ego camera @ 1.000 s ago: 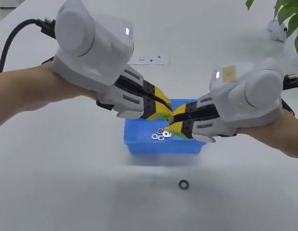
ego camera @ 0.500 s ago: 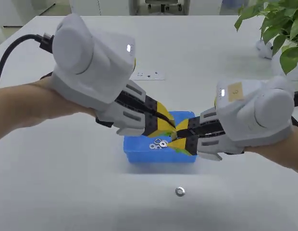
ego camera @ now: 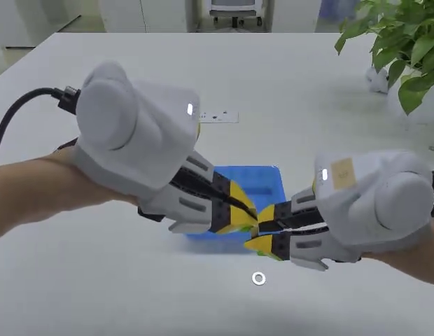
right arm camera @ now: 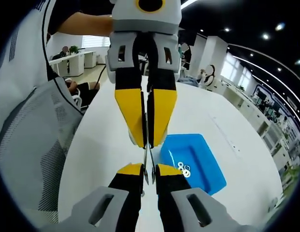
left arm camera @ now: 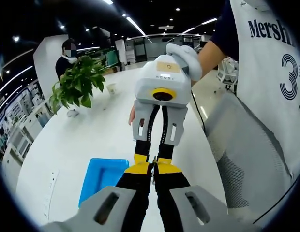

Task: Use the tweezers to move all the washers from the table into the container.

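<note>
My left gripper (ego camera: 249, 222) and right gripper (ego camera: 256, 236) meet tip to tip over the near wall of the blue container (ego camera: 262, 180). In the right gripper view, thin metal tweezers (right arm camera: 149, 162) run from the left gripper's yellow fingers (right arm camera: 162, 113) down between my right gripper's own tips (right arm camera: 149, 170). Both pairs of jaws are closed on them. Several washers (right arm camera: 184, 170) lie inside the container (right arm camera: 201, 152). One loose washer (ego camera: 258, 278) lies on the white table in front of the container. The left gripper view shows its tips (left arm camera: 150, 168) against the right gripper, beside the container (left arm camera: 99, 179).
A flush socket plate (ego camera: 218, 117) sits in the table (ego camera: 91, 280) behind the container. A potted plant (ego camera: 406, 49) stands at the far right. A black cable (ego camera: 21, 112) trails from my left gripper. A person stands far back by the plant (left arm camera: 77, 84).
Both grippers have come nearer and lower together, from above the container's middle to its near wall. The washers inside are now hidden in the head view, which has also shifted.
</note>
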`<act>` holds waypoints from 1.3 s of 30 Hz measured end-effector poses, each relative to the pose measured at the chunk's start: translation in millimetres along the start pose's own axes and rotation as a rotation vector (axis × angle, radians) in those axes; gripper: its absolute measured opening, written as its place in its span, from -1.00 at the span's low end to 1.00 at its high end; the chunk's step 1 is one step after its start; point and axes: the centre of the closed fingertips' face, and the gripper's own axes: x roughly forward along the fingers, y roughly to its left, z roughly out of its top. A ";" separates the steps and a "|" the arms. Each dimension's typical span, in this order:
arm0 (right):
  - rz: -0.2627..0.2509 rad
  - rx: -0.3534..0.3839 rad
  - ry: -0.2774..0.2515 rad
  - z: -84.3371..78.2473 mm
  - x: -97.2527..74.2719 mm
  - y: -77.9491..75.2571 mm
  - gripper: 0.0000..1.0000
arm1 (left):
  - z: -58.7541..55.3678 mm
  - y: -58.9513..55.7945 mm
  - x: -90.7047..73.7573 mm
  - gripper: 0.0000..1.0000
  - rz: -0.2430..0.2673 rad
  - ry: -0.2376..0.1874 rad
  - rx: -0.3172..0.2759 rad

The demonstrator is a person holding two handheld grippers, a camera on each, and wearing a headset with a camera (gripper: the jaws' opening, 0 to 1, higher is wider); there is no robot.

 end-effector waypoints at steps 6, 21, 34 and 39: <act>0.005 0.024 -0.001 -7.8 -0.8 10.5 -0.78 | -2.8 -10.5 7.3 -0.87 0.004 -0.011 -0.026; 0.055 0.108 0.015 -34.4 8.4 38.7 -0.78 | -22.7 -29.7 30.0 -0.87 -0.034 0.006 -0.101; 0.053 0.131 0.021 -46.7 17.6 34.6 -0.78 | -33.4 -26.6 39.3 -0.87 -0.037 0.031 -0.105; 0.030 0.150 0.011 -46.5 20.8 24.4 -0.78 | -34.5 -15.9 39.0 -0.87 -0.018 0.030 -0.106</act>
